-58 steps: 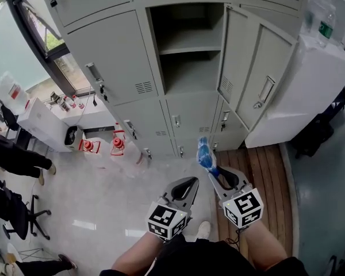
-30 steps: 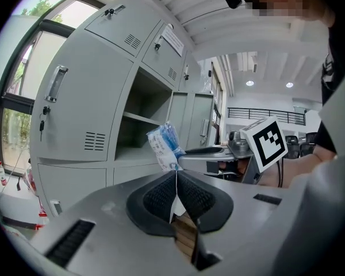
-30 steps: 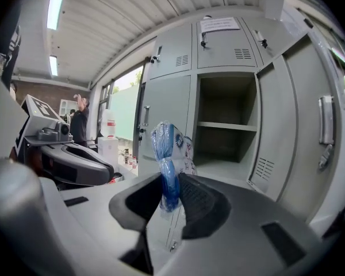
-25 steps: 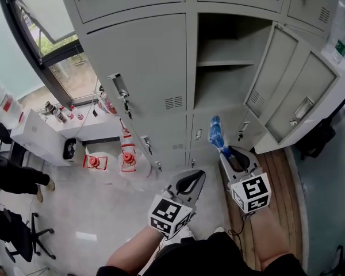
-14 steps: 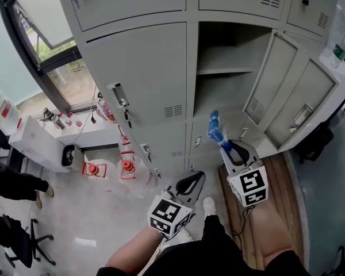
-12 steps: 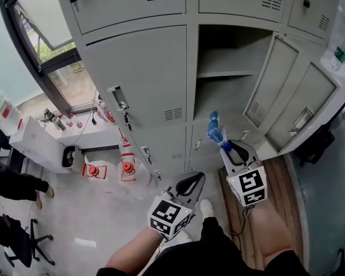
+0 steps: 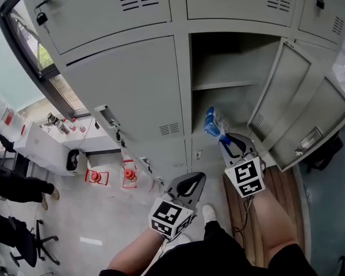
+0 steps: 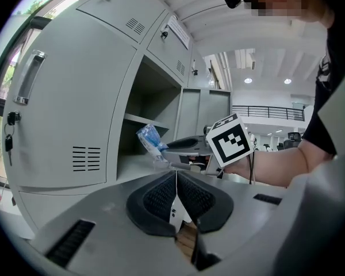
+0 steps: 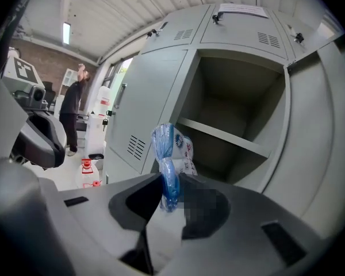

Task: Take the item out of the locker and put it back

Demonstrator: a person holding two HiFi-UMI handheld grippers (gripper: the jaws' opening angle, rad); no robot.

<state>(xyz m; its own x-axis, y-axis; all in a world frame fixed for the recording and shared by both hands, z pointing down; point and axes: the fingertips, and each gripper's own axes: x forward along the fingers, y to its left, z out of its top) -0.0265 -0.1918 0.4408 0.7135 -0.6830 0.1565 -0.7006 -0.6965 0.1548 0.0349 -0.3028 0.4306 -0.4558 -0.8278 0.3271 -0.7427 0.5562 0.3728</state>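
Vs earlier head frames: the open locker (image 7: 234, 68) is bigger and nearer and fills the top of the frame. The right gripper (image 7: 221, 137) sits higher, so the blue plastic packet (image 7: 214, 123) is now in front of the locker's lower compartment, just below the shelf (image 7: 225, 85). Before, it was down by the lower doors and the floor. The left gripper (image 7: 190, 181) has barely changed spot in the frame, low at 6 o'clock. The grip on the packet looks the same.

Right gripper: jaws part closed, clenched on the packet's twisted blue lower end. In the right gripper view the packet (image 9: 170, 152) stands up from between the jaws (image 9: 169, 183) toward 12 o'clock. Its white printed part is at top right, with the open compartment and shelf (image 9: 225, 138) behind it. Packet is not yet inside and not touching the shelf or walls as far as the views show.

Left gripper: jaws pressed together, nothing between them (image 8: 176, 176). In the left gripper view the right gripper (image 8: 187, 147) and packet (image 8: 149, 140) are at 12 o'clock, marker cube (image 8: 230, 140) at 1 o'clock.

Locker door (image 7: 283, 99) swung open at 3 o'clock of the opening. Red-and-white jugs (image 7: 129, 173) on the floor at 9 o'clock of the left gripper. A person (image 9: 75, 111) stands far off at 9 o'clock in the right gripper view.
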